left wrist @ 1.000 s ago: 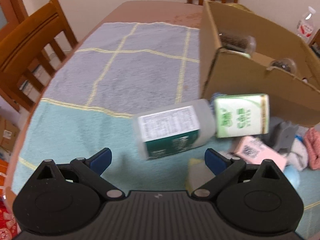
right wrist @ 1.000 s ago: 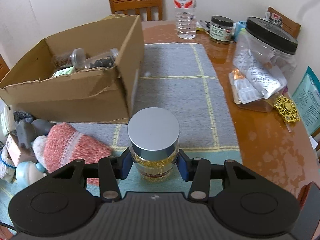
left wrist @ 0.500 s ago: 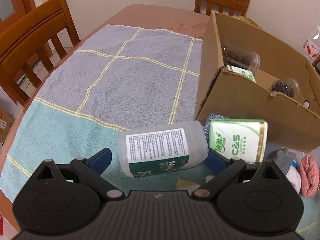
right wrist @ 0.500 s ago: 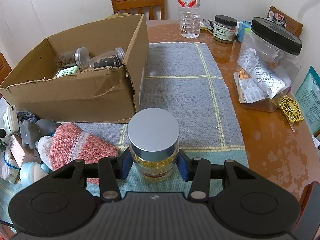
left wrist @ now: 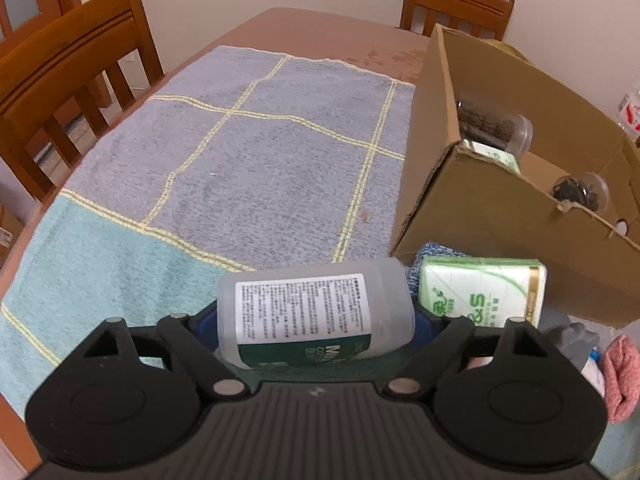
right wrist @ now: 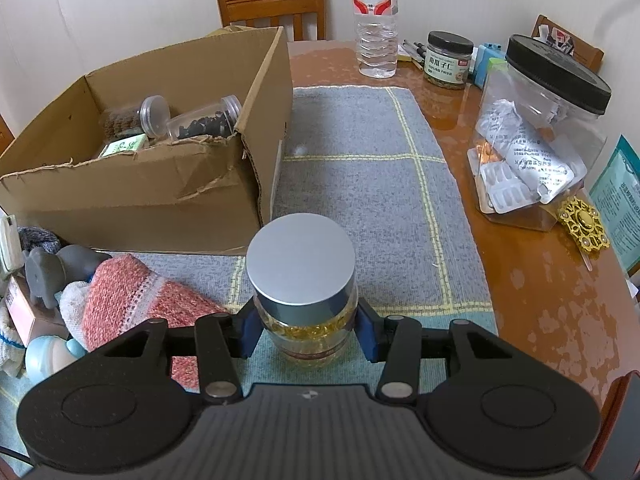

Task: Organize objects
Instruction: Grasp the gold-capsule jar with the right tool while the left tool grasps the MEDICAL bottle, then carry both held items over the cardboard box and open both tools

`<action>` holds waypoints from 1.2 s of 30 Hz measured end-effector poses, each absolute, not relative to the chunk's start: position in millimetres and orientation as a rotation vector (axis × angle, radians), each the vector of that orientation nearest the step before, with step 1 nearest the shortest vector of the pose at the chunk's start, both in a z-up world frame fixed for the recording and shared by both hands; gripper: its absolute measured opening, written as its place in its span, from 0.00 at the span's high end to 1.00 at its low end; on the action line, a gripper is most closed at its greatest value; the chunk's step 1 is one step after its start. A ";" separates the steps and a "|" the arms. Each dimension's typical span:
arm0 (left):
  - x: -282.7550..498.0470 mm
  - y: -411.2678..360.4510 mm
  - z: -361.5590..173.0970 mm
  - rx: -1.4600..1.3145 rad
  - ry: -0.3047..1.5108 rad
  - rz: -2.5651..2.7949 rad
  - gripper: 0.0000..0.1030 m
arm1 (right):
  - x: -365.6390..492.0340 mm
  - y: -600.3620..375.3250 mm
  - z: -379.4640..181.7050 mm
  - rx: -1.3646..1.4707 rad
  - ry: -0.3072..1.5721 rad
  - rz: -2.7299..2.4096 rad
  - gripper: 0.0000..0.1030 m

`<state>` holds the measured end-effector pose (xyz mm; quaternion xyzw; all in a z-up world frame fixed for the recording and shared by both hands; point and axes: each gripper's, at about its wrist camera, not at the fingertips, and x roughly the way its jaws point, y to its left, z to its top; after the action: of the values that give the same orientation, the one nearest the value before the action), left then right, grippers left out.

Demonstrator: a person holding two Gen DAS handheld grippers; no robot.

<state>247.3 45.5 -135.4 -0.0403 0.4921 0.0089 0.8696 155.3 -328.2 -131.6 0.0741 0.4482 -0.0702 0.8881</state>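
Bottle (left wrist: 314,314) lies between the closing left gripper (left wrist: 314,326) fingers, right gripper (right wrist: 306,326) clamps the capsule jar (right wrist: 302,292); next, lift toward cardboard box (left wrist: 500,216) at two o'clock.

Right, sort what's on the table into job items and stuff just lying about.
Job items: white labelled bottle between the closing left gripper; capsule jar in the right gripper; cardboard box; tissue pack.

Lying about: water bottle; big black-lidded jar; gold spinner.
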 end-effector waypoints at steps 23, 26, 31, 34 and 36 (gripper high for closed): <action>243.6 50.7 -56.1 0.142 1.021 -0.225 0.20 | 165.0 -323.8 -50.1 0.083 0.962 0.045 0.50; 244.7 39.6 -27.3 0.175 0.967 -0.288 0.20 | 171.2 -311.9 -25.3 0.034 0.918 0.093 0.50; 255.4 10.9 10.9 0.201 0.867 -0.392 0.19 | 192.0 -289.8 5.5 -0.046 0.856 0.147 0.50; 266.1 -8.7 19.3 0.200 0.830 -0.444 0.20 | 208.6 -277.5 9.6 -0.087 0.847 0.156 0.50; 273.4 -23.0 20.3 0.212 0.818 -0.459 0.19 | 223.8 -270.7 8.1 -0.104 0.857 0.155 0.50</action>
<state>273.4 -23.0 20.3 0.1018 0.3935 -0.2208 0.8866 223.8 -270.7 8.1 -0.0503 0.4149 0.0750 0.9054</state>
